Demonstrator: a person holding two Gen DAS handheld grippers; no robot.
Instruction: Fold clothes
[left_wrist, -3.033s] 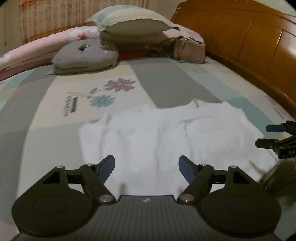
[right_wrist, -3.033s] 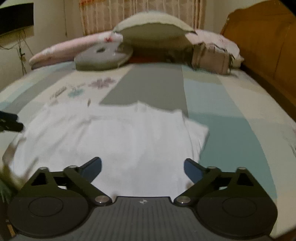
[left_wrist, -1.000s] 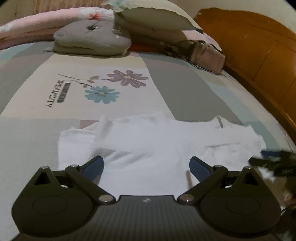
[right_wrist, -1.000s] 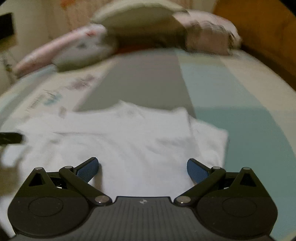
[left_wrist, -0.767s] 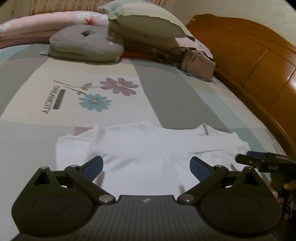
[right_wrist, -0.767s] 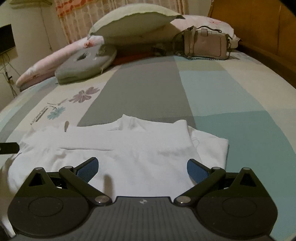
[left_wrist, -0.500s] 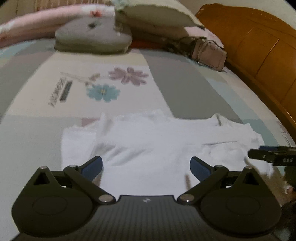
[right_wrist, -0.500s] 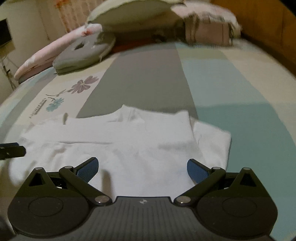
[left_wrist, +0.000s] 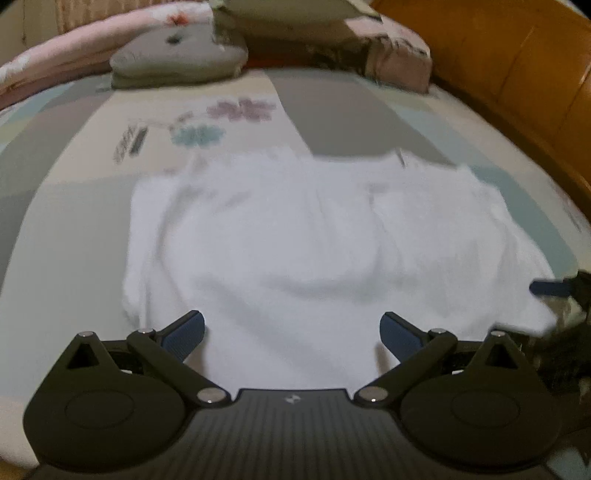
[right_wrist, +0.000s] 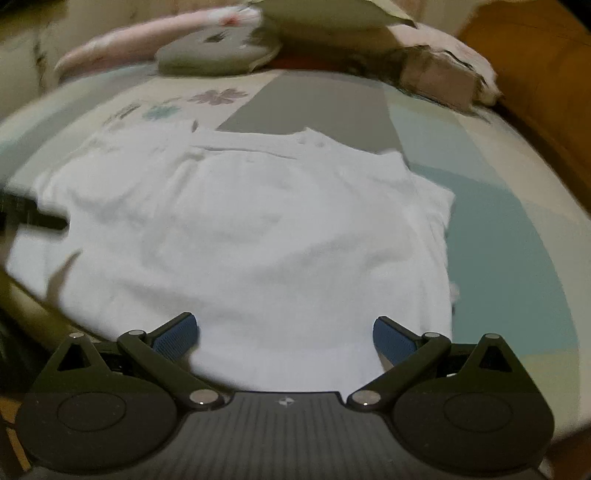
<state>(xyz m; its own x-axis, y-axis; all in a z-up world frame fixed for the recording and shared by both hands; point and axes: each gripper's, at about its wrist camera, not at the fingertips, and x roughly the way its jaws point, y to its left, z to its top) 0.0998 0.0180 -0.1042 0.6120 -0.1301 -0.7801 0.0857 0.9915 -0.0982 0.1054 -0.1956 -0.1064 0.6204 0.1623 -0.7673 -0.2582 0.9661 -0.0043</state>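
Left wrist view: blurred by motion.
Left gripper (left_wrist: 291, 334): jaws spread wide, nothing between the blue pads — it hangs over the near hem of the white shirt (left_wrist: 295, 243).
White shirt: spread flat on the patchwork bedspread (left_wrist: 74, 177), collar toward the pillows, one sleeve out to the left.
Right gripper (left_wrist: 554, 288): only a blue fingertip shows at the right edge, beside the shirt's right side.
Far end: grey cushion (left_wrist: 177, 59) and a pink bag (left_wrist: 399, 62) near the wooden headboard (left_wrist: 517, 66).

Right wrist view: also blurred.
Right gripper (right_wrist: 284, 334): jaws wide apart, empty, over the shirt's (right_wrist: 251, 236) near hem.
Shirt: lies flat on the bedspread (right_wrist: 498, 229) — right sleeve folded beside the body.
Left gripper (right_wrist: 37, 216): a dark finger at the left edge, over the shirt's left side.
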